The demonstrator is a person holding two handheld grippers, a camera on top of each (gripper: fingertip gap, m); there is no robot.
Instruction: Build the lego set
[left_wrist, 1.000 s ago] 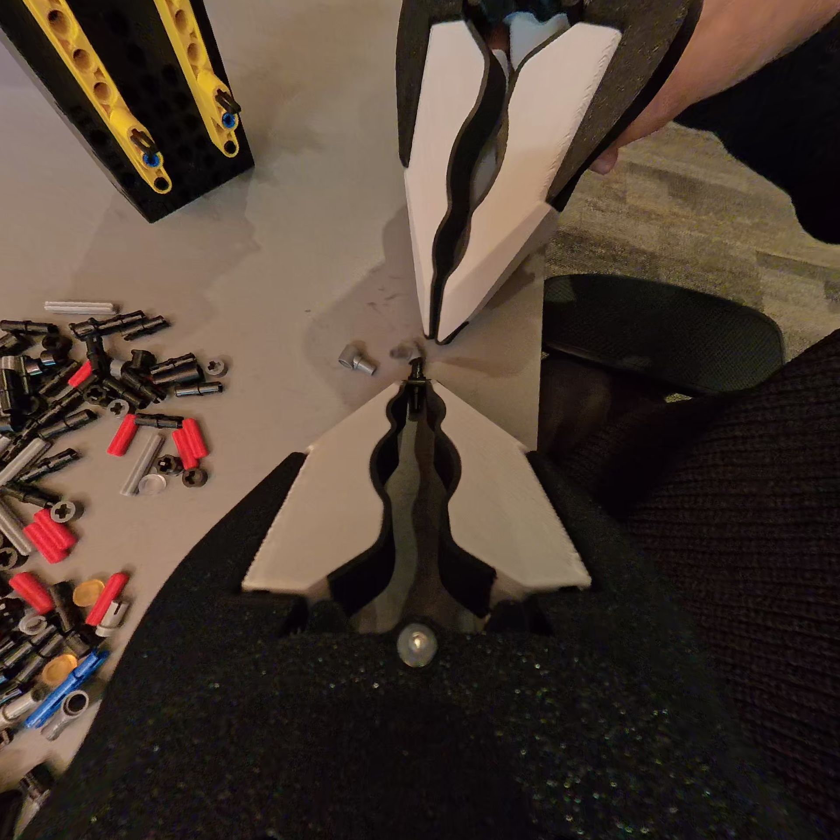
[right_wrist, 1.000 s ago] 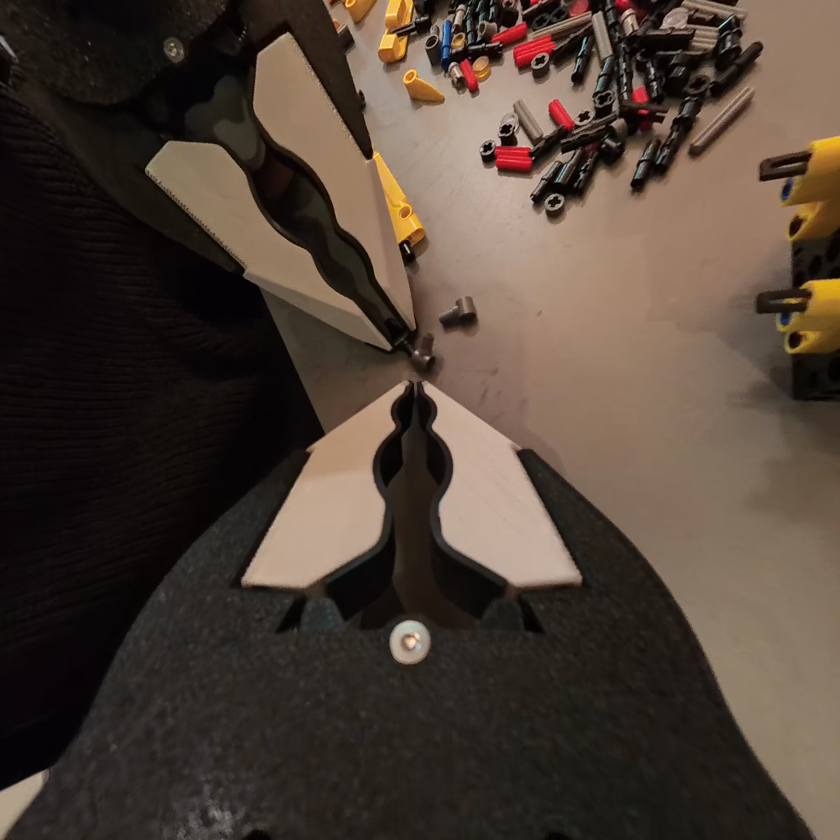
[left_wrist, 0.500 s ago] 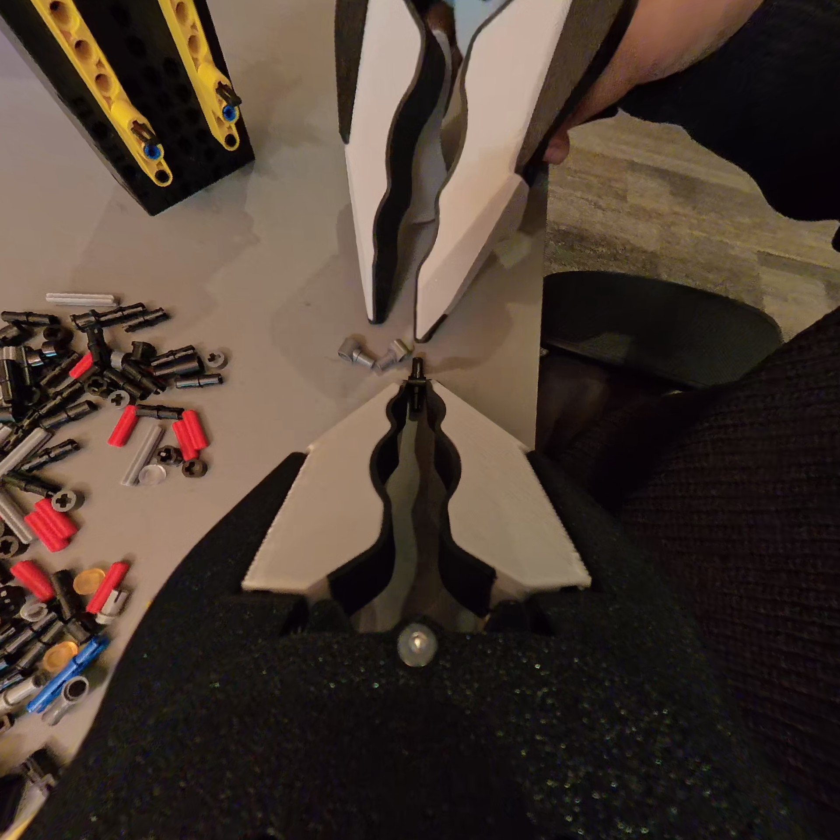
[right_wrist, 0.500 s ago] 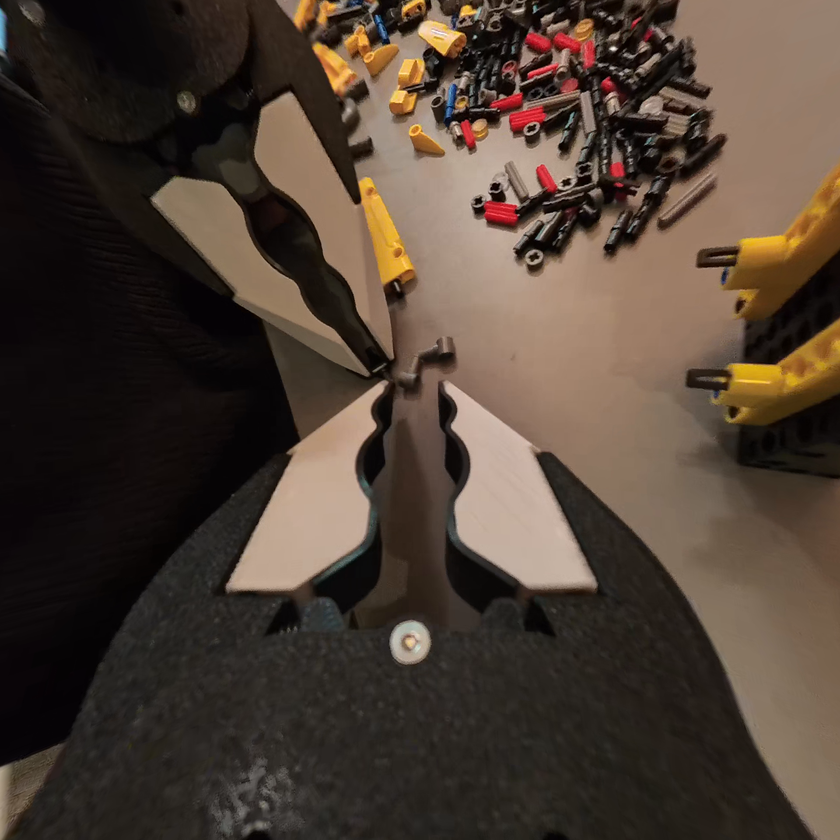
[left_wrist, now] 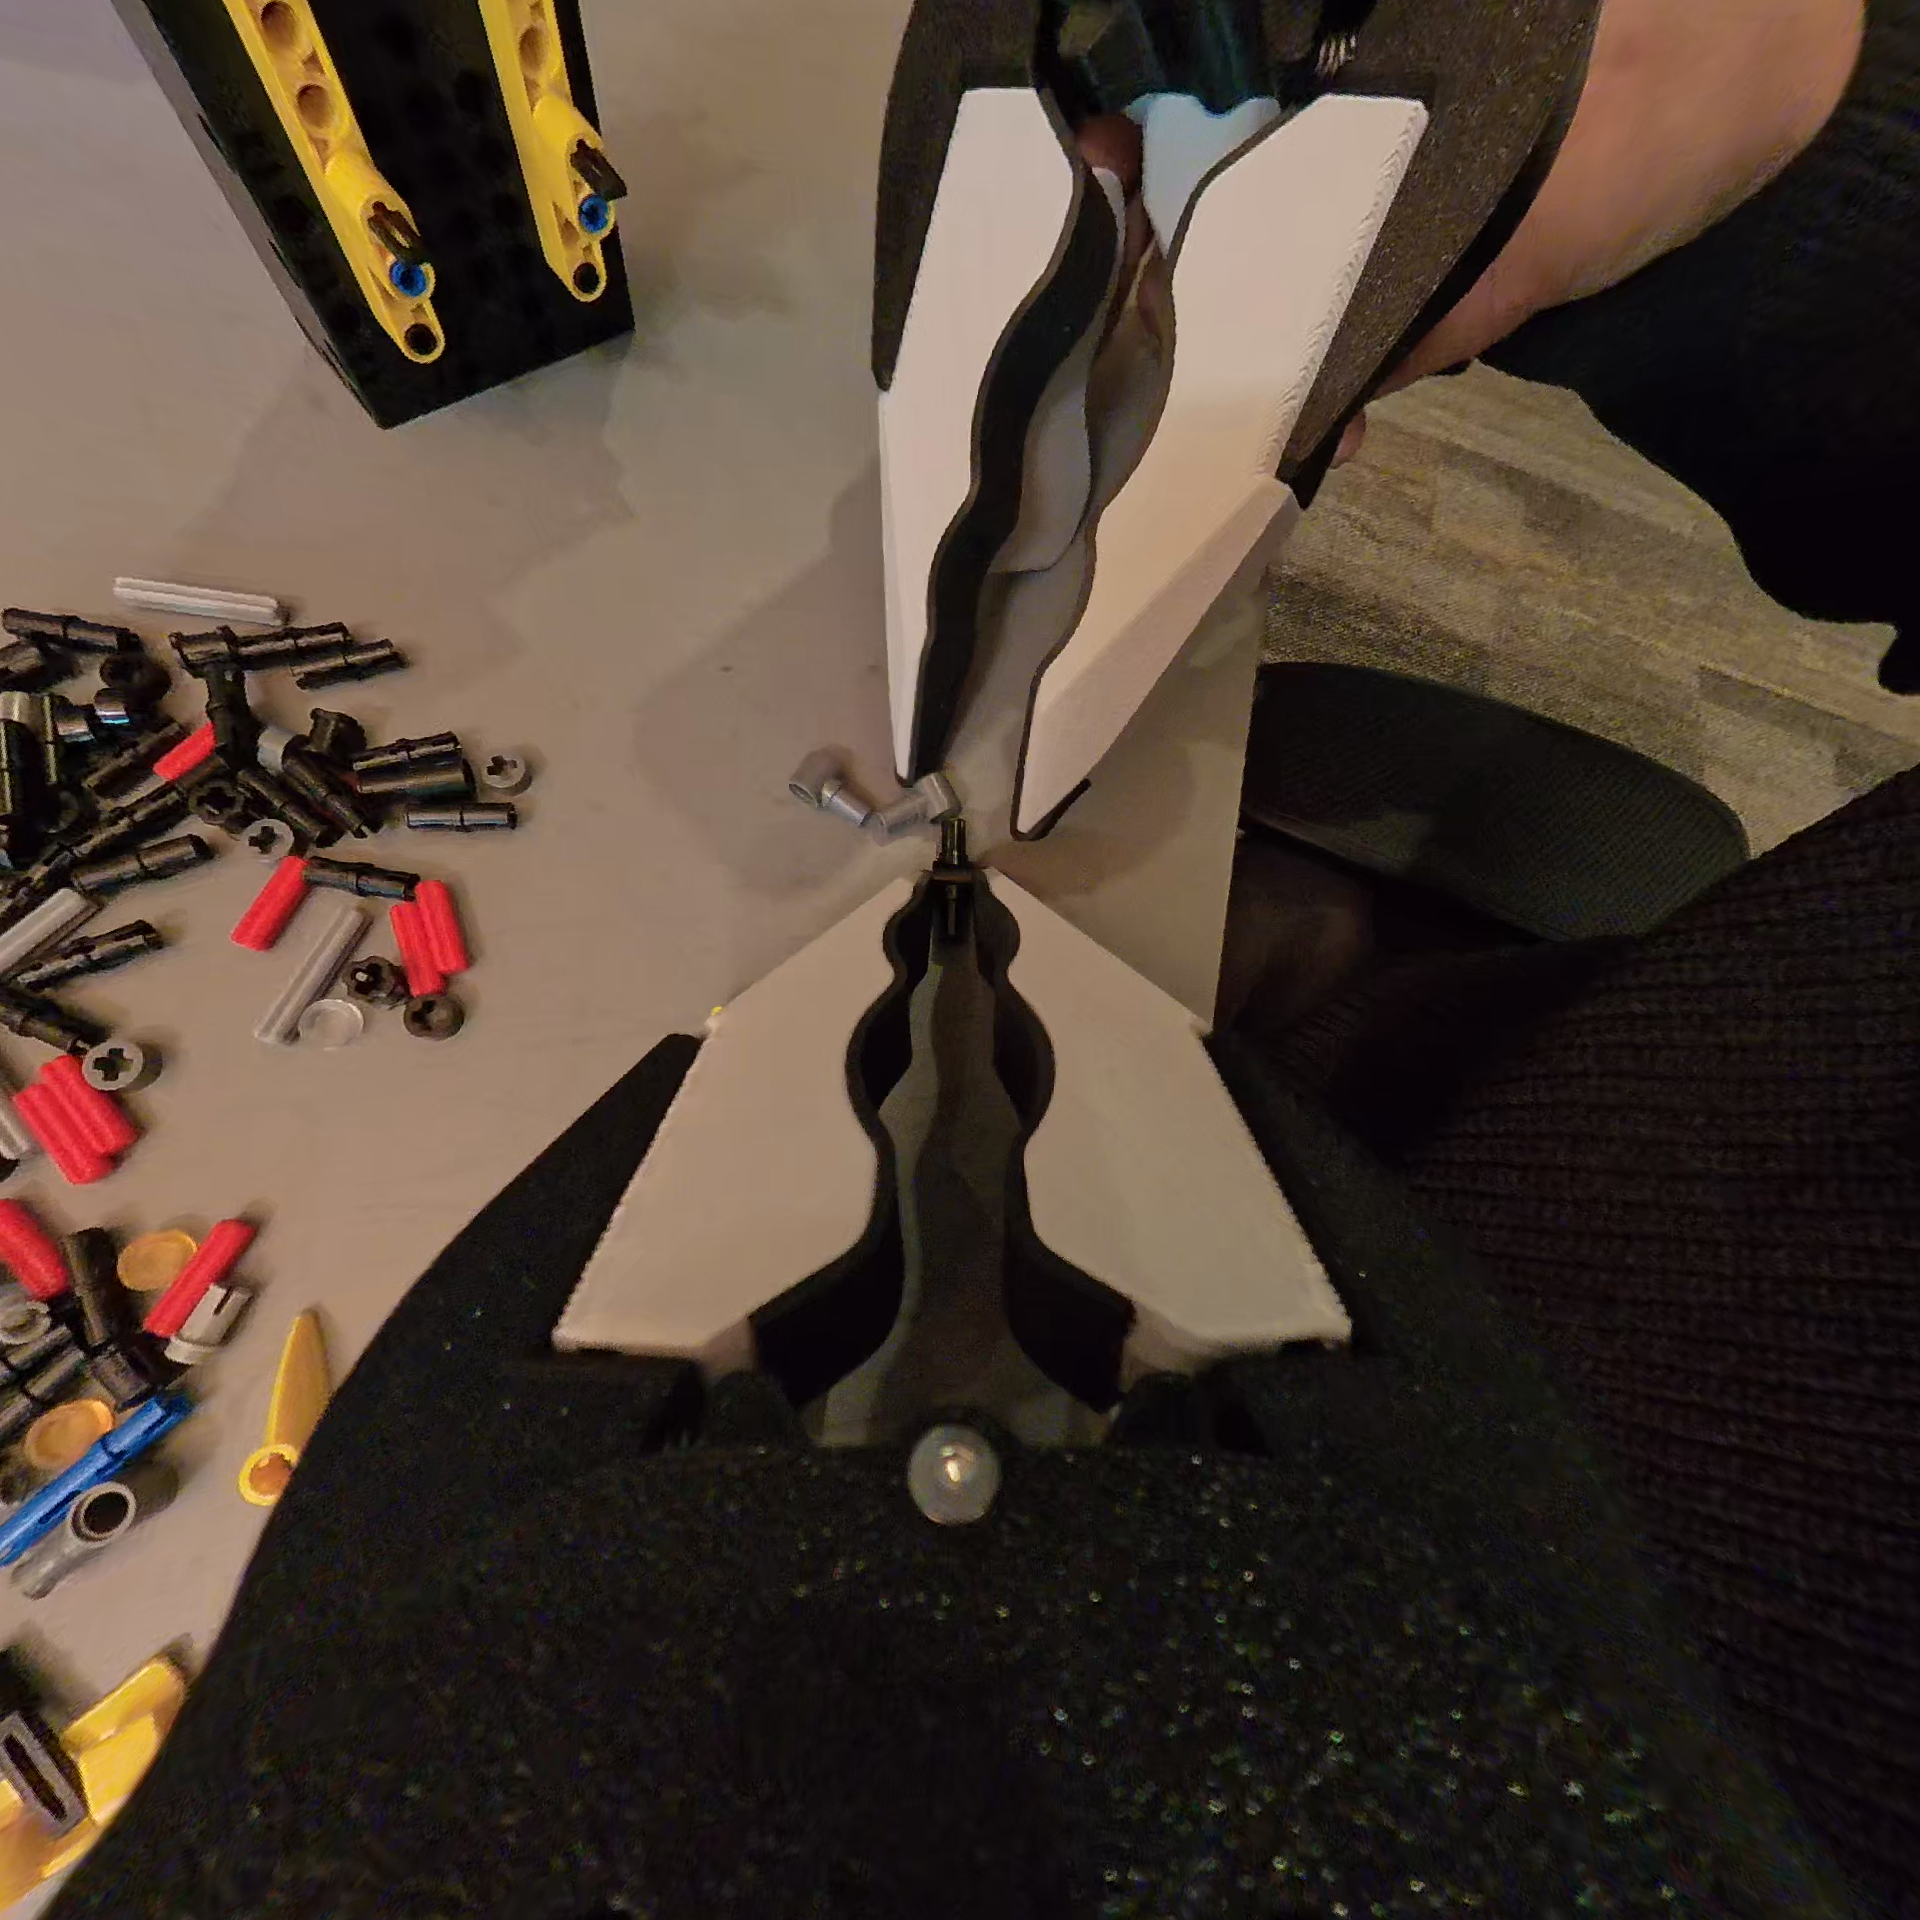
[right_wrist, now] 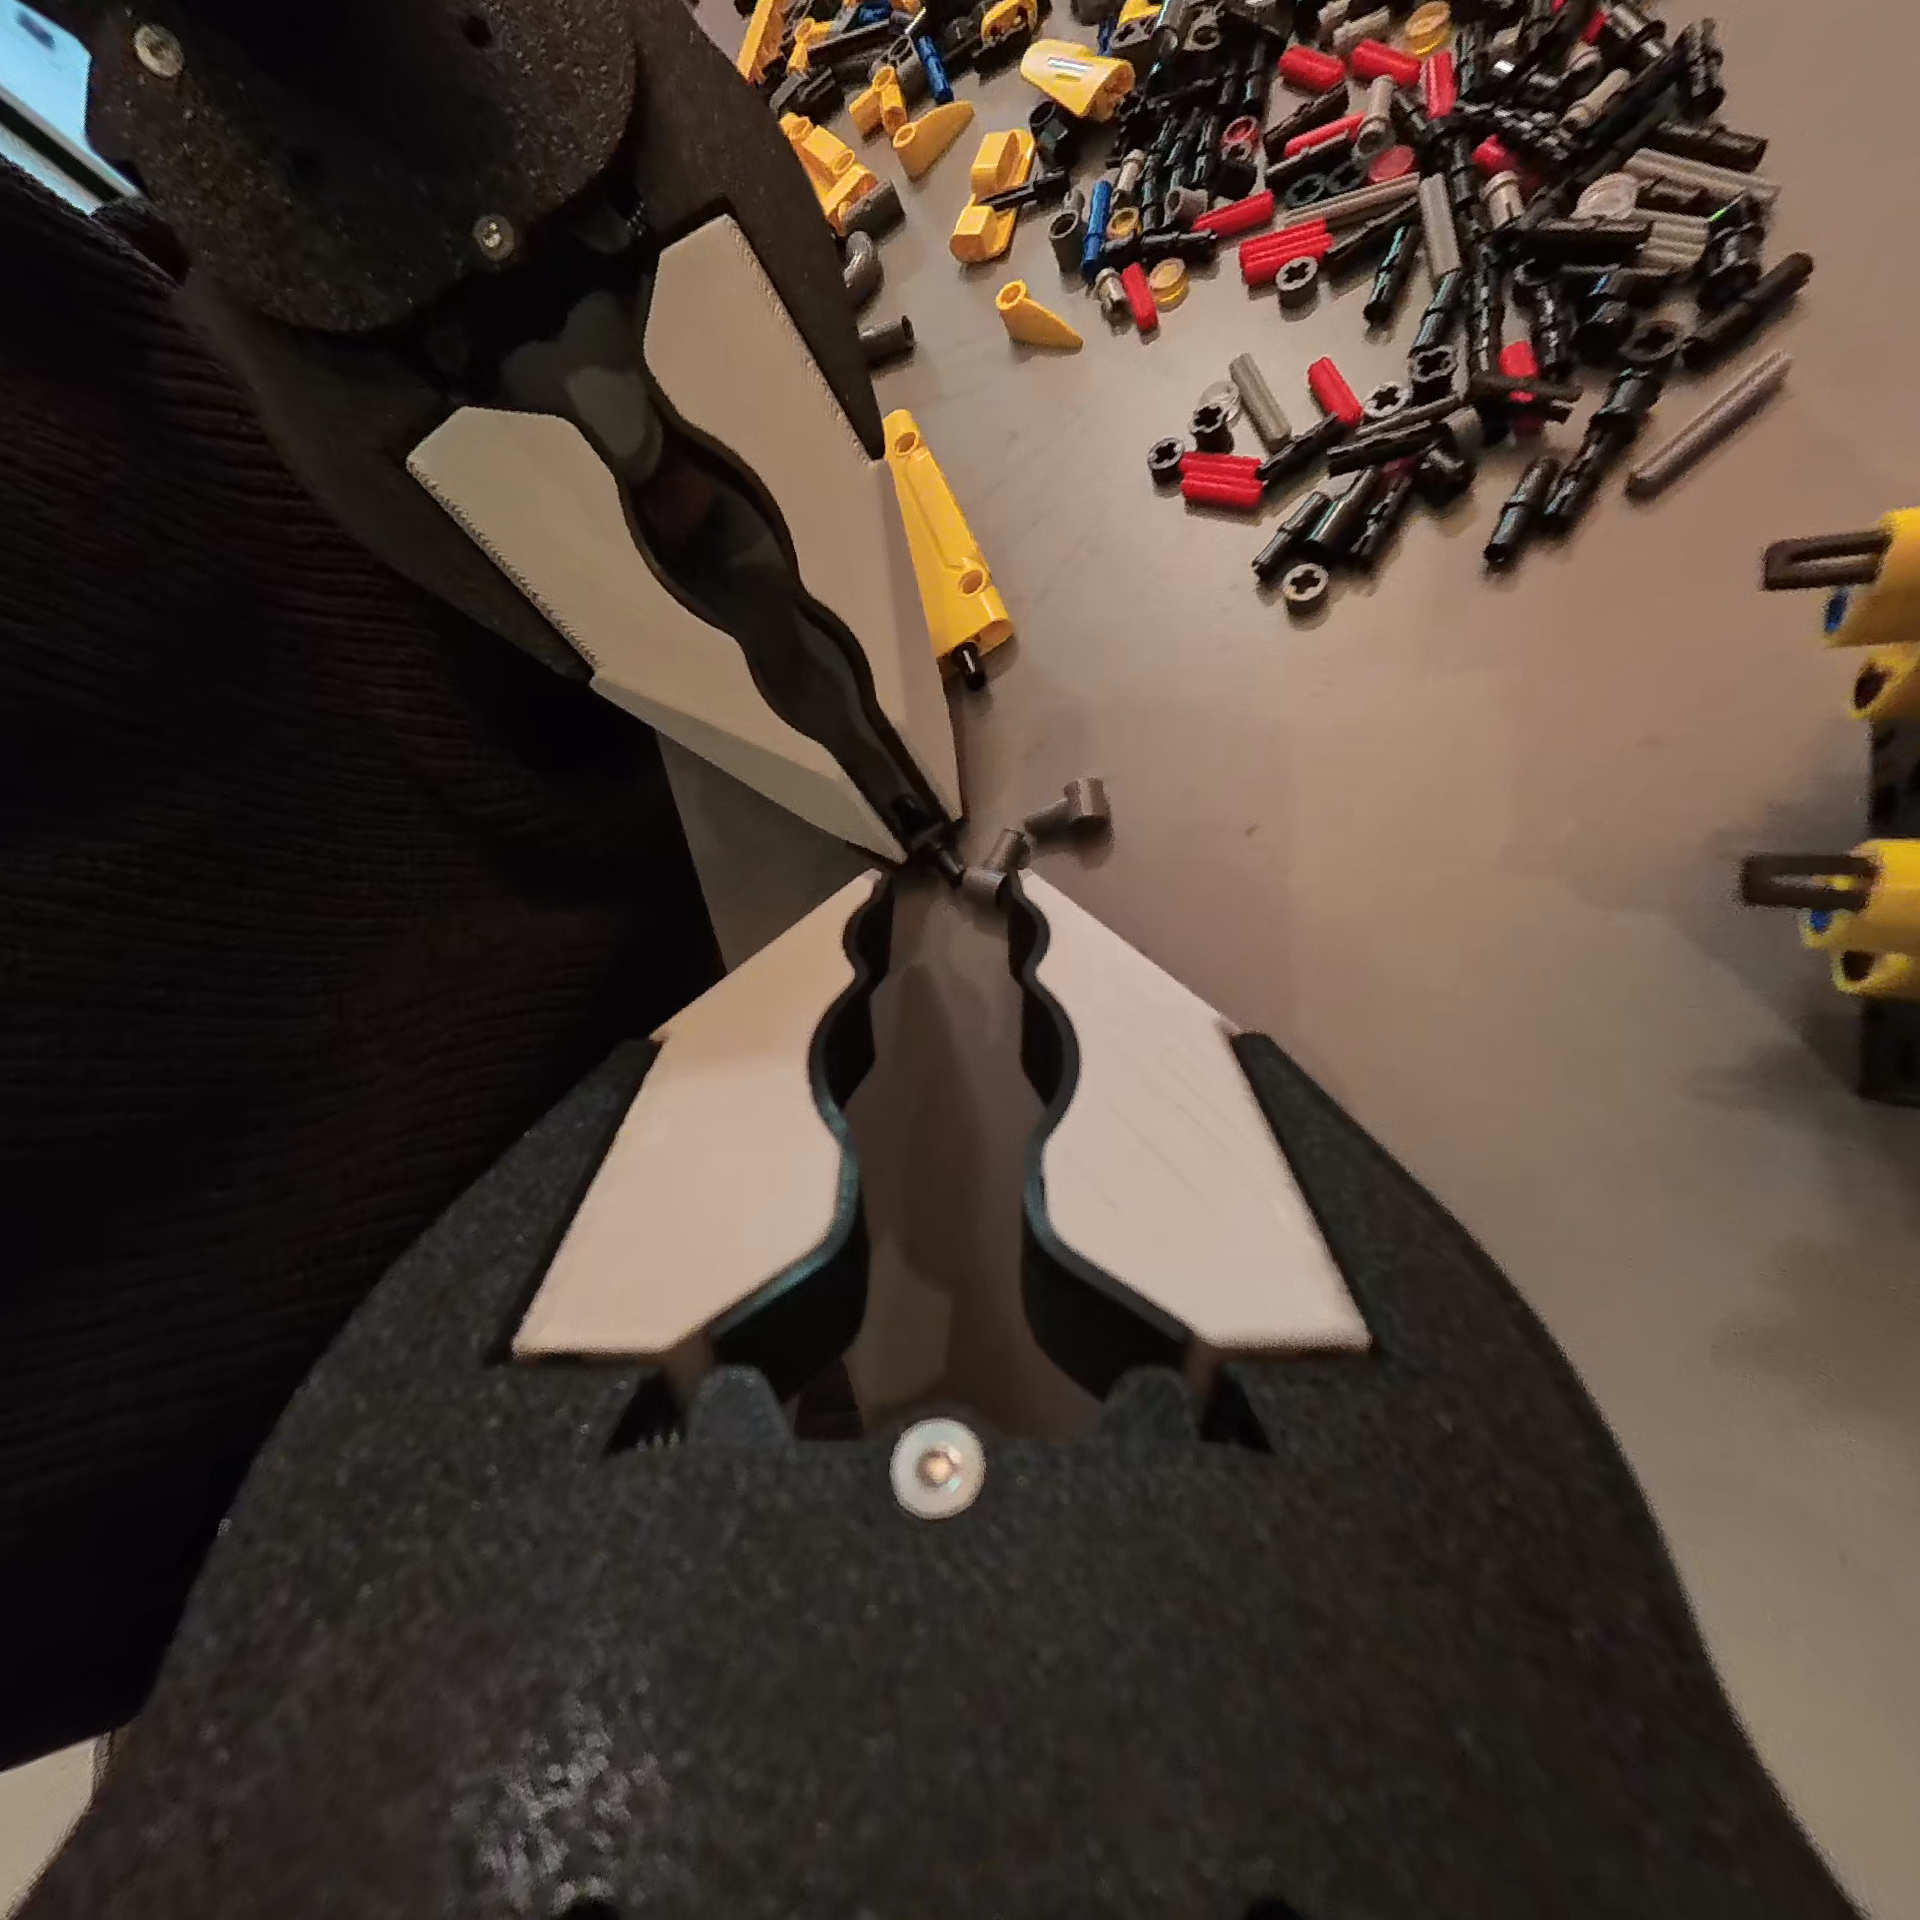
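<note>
- Since half a second ago, your right gripper [left_wrist: 961, 805] has dropped its tips to the table [left_wrist: 623, 540], with its fingers narrowed from a wide spread to a small gap.
- Its left fingertip [left_wrist: 906, 764] now touches the nearer grey connector [left_wrist: 914, 810]; in the right wrist view that same piece [right_wrist: 992, 868] sits at the tip of the right-hand finger, at the mouth of the gap and not yet clamped.
- Your left gripper [left_wrist: 951, 883] is clenched on a small black pin [left_wrist: 951, 847], whose end pokes out beyond the tips, just beside the grey connector.
- A second grey connector [left_wrist: 826, 792] lies close by on the table, apart from both grippers.
- Loose black, red, grey and yellow parts [right_wrist: 1455, 260] are heaped farther off; a black block [left_wrist: 416, 208] bearing yellow beams [left_wrist: 343, 177] stands beyond.
- Whether the pin touches the connector is hard to tell, as the tips crowd together.
- The block is cut off by the frame edge in both views, and your dark sleeve [left_wrist: 1662, 1195] hides the table's near corner.
</note>
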